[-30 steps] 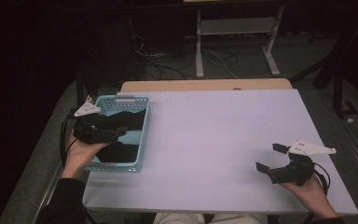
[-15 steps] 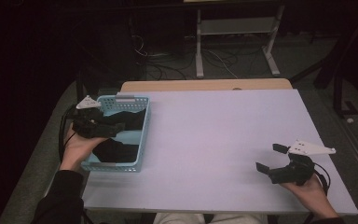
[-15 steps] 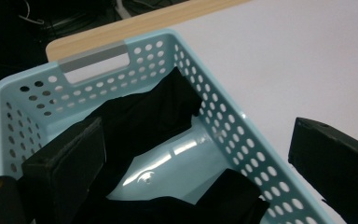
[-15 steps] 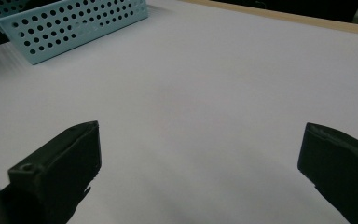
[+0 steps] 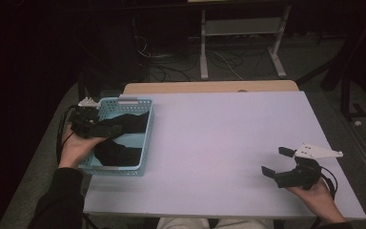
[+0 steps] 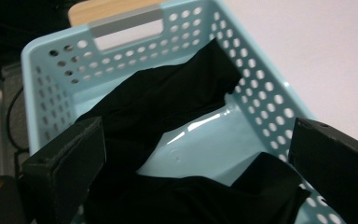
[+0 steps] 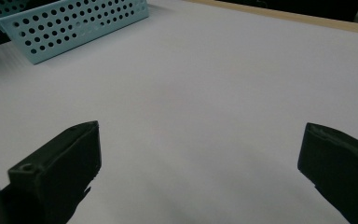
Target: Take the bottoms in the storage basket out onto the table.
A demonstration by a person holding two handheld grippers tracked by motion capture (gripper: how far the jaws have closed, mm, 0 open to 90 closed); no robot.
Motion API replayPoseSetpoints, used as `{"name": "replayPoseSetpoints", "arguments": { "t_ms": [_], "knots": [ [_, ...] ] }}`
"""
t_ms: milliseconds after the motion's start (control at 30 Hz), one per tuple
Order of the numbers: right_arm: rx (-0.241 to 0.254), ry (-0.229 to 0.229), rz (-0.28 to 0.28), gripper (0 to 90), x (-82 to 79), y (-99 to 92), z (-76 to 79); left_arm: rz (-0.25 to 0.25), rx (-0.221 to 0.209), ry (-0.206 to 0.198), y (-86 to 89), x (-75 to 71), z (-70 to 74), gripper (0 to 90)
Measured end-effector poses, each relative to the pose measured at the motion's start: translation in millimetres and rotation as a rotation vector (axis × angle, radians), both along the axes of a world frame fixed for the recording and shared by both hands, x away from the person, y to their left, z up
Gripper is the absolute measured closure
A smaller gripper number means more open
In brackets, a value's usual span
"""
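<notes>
A light blue perforated basket (image 5: 143,143) stands at the table's left side with a black cloth (image 5: 119,152) crumpled inside it. My left gripper (image 5: 106,128) reaches in over the basket's left rim. In the left gripper view, the gripper (image 6: 200,163) is open, its jaws wide apart above the black cloth (image 6: 168,107) and the basket (image 6: 270,88), with nothing held. My right gripper (image 5: 275,161) rests low near the table's front right, open and pointing left. In the right gripper view, the gripper (image 7: 200,158) has bare table between its jaws.
The pale table top (image 5: 219,133) stretches between the basket and the right gripper. A wooden board (image 5: 209,87) runs along its far edge. The basket corner (image 7: 74,23) shows far off in the right gripper view. Cables and a metal stand (image 5: 238,43) lie on the floor behind.
My left gripper has drawn slightly left and back toward the basket's left rim. The right gripper has not moved.
</notes>
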State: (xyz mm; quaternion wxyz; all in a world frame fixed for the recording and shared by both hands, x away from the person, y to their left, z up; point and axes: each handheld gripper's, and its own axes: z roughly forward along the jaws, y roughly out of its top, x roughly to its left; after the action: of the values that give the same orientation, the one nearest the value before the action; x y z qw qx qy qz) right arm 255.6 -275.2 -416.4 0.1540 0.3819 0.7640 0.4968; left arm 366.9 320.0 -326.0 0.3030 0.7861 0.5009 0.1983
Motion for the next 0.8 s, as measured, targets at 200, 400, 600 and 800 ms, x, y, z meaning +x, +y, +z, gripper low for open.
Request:
{"name": "replayPoseSetpoints", "arguments": {
  "t_ms": [200,400,600,800],
  "knots": [
    [0.001,0.003,0.009,0.0,0.2,0.7,-0.6,0.095,0.017,0.051,2.0,7.5,-9.5,6.3],
    [0.001,0.000,0.010,0.0,0.2,0.3,-0.6,0.121,0.062,0.084,1.4,11.7,-17.5,6.4],
    [-0.005,0.009,0.014,0.0,0.5,1.7,-1.5,0.145,0.093,0.119,3.1,16.3,-26.8,6.5],
    [-0.016,0.012,0.019,0.0,0.7,2.7,-2.4,0.163,0.150,0.149,1.7,23.5,-35.2,7.6]
  ]
}}
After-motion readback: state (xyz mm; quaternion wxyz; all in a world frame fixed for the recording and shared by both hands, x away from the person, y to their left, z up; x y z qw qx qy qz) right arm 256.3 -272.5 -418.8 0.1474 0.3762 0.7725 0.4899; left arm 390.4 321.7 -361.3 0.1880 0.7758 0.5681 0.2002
